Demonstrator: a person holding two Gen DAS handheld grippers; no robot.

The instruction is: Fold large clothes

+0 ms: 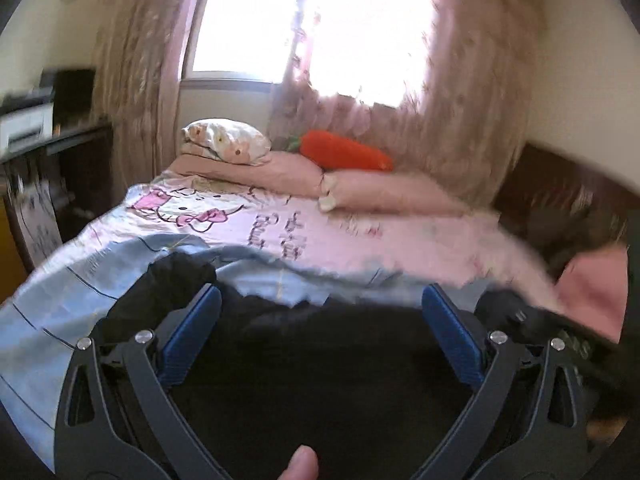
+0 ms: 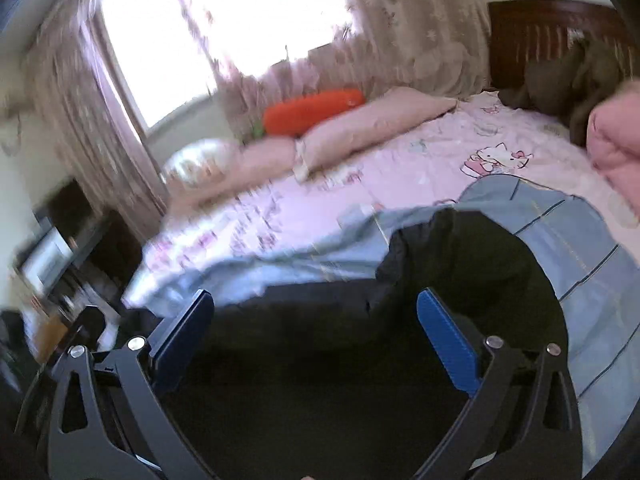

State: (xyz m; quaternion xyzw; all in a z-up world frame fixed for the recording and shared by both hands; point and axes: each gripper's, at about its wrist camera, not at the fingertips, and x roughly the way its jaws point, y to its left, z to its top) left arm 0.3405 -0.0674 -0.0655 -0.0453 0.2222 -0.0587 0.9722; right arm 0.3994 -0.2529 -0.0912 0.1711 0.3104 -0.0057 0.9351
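Both claws released above a dark garment on the bed

The left gripper (image 1: pixel 322 300) and right gripper (image 2: pixel 316 306) stand spread wide, holding nothing; the black cloth garment (image 1: pixel 320 360) lies at 6 o'clock beneath them on a light-blue lined sheet (image 1: pixel 60 292), an orange carrot-shaped plush (image 1: pixel 344 152) at 12 o'clock.

Place: I'm looking into a home bedroom.
Bed (image 1: pixel 360 236): pink cartoon sheet, pillows (image 1: pixel 384 196) at 12 o'clock.
Toy: plush carrot (image 1: pixel 344 156) on the pillows.
Window (image 1: pixel 320 20): bright, floral curtains (image 1: pixel 472 100).
Desk (image 1: pixel 60 148): dark, at 9 o'clock.
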